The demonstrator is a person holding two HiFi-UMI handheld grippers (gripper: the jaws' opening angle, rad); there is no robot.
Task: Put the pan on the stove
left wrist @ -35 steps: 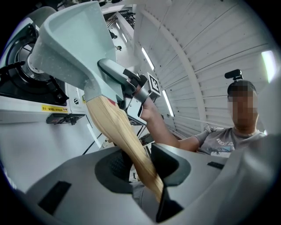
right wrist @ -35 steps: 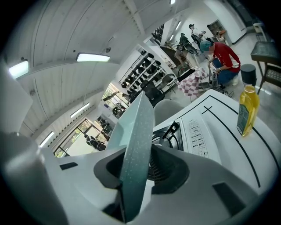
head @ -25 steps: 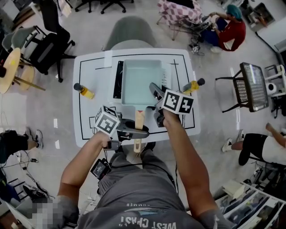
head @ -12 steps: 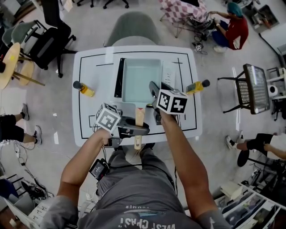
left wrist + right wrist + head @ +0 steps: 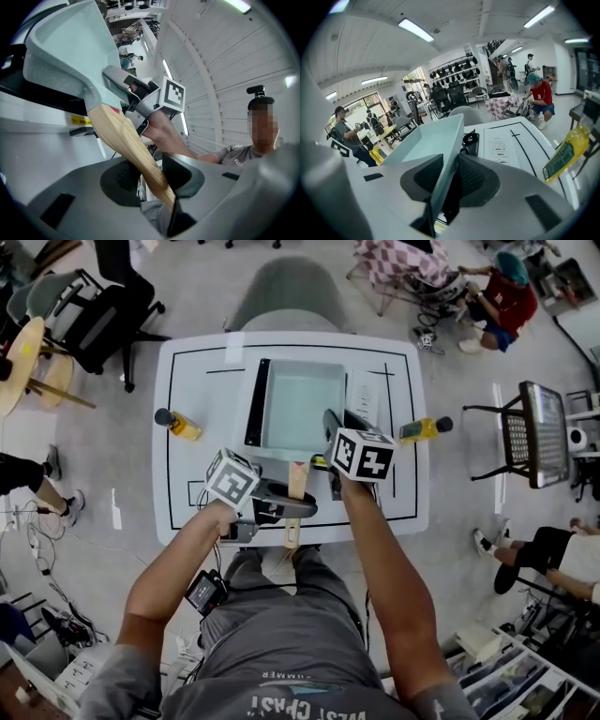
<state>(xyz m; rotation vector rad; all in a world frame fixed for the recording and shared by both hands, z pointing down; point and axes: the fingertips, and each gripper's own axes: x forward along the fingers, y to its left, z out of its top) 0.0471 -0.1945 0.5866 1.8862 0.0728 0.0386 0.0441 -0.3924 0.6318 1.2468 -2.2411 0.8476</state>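
The pale green square pan (image 5: 300, 409) hides most of the black stove (image 5: 255, 401) on the white desk (image 5: 192, 474), and contact between them is unclear; the left tool (image 5: 292, 509) clamps its flat wooden handle (image 5: 295, 486), and the right tool (image 5: 330, 427), its jaws just closing, pinches the shallow right wall

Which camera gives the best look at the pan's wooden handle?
The left gripper view: the wooden handle fills the middle, running from the pan down into the left gripper, whose jaws clamp it. The head view shows it small, partly covered by that gripper. The right gripper view shows only the pan's wall, no handle.
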